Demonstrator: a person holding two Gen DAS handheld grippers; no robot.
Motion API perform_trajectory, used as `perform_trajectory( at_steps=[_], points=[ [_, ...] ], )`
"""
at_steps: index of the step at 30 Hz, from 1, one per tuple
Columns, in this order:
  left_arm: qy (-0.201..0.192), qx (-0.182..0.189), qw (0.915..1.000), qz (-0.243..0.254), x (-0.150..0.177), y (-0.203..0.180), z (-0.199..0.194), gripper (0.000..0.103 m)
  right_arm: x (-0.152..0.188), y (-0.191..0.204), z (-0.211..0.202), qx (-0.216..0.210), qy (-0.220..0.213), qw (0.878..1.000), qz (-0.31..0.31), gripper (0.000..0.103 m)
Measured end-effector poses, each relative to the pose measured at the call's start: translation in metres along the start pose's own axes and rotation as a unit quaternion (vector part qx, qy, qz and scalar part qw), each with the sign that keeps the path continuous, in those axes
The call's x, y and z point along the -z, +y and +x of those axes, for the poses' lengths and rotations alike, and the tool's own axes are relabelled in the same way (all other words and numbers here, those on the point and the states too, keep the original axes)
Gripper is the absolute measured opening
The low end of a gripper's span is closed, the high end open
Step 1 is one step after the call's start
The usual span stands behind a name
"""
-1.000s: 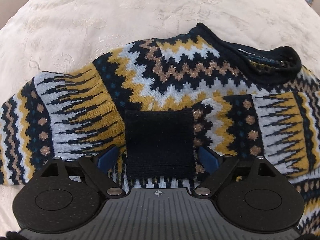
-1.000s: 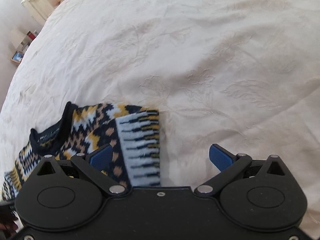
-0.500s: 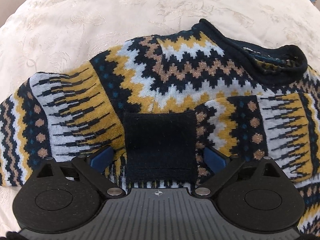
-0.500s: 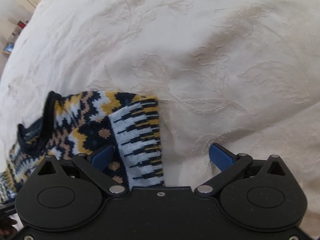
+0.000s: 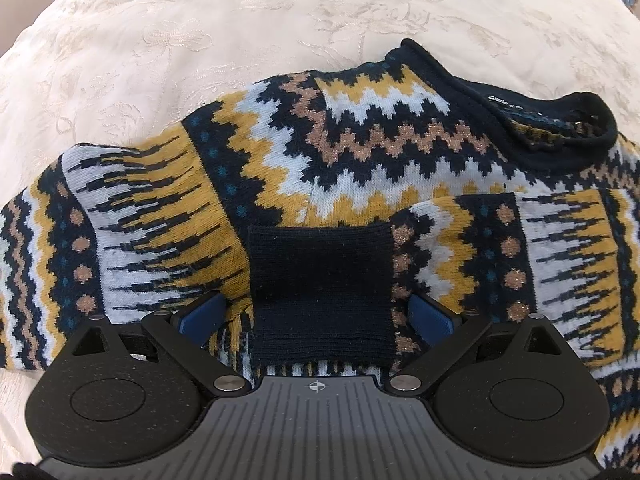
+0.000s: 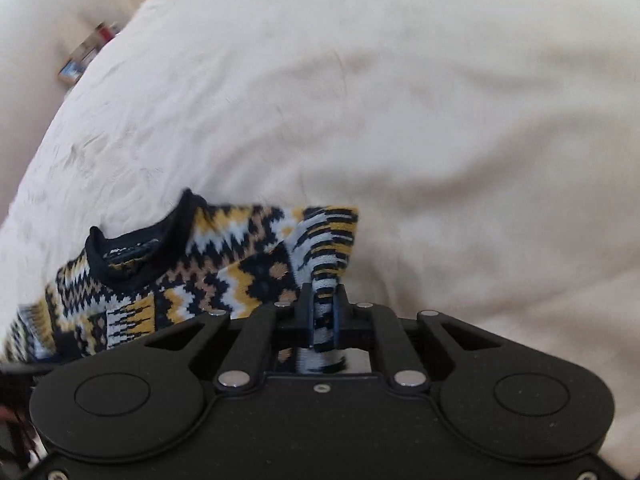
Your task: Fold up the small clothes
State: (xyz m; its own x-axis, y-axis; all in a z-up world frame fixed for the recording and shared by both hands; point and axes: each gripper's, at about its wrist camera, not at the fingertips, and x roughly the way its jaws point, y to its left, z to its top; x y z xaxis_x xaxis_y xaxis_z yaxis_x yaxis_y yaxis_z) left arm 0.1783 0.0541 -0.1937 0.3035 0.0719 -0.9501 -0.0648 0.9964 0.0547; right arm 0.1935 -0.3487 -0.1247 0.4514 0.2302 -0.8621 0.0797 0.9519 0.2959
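On a cream embroidered bedspread (image 5: 168,52) lies a small zigzag-patterned sweater (image 5: 360,152), long axis left to right, collar toward the right; its neck label is too small to read. The left gripper (image 5: 316,316) straddles the black cuff (image 5: 320,292), jaws apart. The right gripper (image 6: 322,312) is clamped on the sweater's edge.

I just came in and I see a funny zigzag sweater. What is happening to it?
Someone is folding a small patterned sweater on a cream bedspread, holding a pair of tongs in each hand. The right tongs are shut on the sweater's striped edge and hold it raised off the bedspread. The left tongs are open, with their blue fingers on either side of the black cuff, which lies on top of the sweater's body. So the folding is only partly done.
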Motion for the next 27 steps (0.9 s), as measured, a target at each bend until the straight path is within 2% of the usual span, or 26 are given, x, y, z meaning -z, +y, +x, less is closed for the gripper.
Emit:
perform_trajectory(
  at_steps=[2,6,9,11,13,19,27],
  points=[
    [-0.003,-0.002,1.0,-0.002,0.0,0.0,0.001,0.1,-0.002,-0.001,0.001,0.018,-0.002,1.0,-0.006,0.013],
    [-0.003,-0.004,1.0,-0.002,0.002,-0.001,0.0,0.1,-0.001,-0.009,0.042,0.048,0.047,0.998,-0.001,0.014],
    [-0.001,-0.002,1.0,-0.002,0.001,0.001,-0.002,0.1,0.004,-0.008,0.052,0.061,0.05,0.997,-0.006,0.032],
    [-0.001,-0.002,1.0,-0.002,0.0,0.002,-0.005,0.1,0.004,-0.006,0.048,0.078,0.044,0.996,-0.01,0.051],
    [-0.005,-0.005,1.0,-0.003,0.001,0.003,-0.01,0.1,0.006,-0.002,0.042,0.092,0.034,0.995,-0.013,0.062],
    [-0.017,-0.006,0.9998,0.01,0.021,0.0,-0.034,0.099,0.028,0.001,0.015,0.079,0.04,0.996,-0.019,0.066],
    [0.011,-0.006,0.9996,0.025,0.083,-0.005,-0.054,0.099,0.072,0.01,-0.001,0.052,0.069,0.996,-0.001,0.07]
  ],
)
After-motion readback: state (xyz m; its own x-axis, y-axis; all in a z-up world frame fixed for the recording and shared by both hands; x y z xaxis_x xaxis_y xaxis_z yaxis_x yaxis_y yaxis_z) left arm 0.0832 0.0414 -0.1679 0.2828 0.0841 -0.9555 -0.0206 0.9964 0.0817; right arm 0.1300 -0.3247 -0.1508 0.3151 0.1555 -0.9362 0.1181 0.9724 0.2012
